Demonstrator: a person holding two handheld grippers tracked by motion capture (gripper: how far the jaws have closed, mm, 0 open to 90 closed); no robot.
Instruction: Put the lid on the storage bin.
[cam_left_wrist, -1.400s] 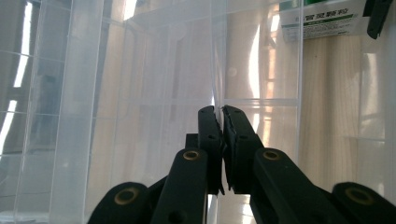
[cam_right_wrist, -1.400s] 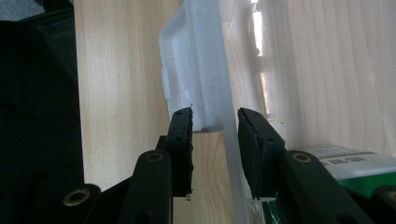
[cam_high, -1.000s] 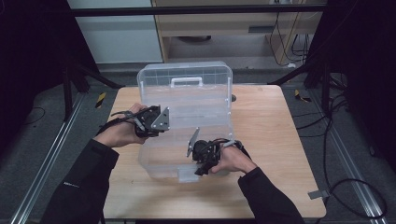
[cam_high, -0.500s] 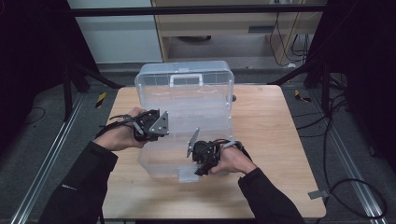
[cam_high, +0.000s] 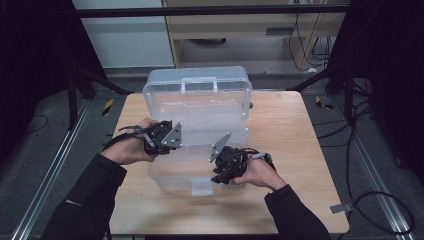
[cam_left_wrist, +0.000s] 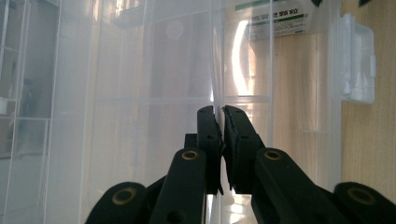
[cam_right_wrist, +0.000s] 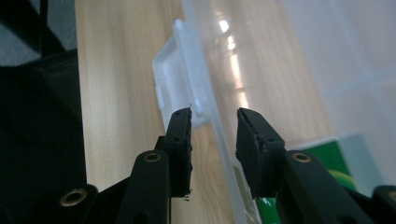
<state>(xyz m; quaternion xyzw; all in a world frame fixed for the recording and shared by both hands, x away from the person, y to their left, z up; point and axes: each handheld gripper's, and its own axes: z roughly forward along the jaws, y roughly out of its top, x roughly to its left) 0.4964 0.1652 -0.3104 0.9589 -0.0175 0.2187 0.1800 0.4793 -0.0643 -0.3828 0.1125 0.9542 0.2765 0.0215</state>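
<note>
High view: clear storage box at worktop centre, lid up at 12 o'clock.

Left gripper view: left gripper jaws pinched shut on the box wall.

Right gripper view: right gripper jaws half open, straddling the front rim by the latch, not pressing. Seat deeper before closing.
</note>
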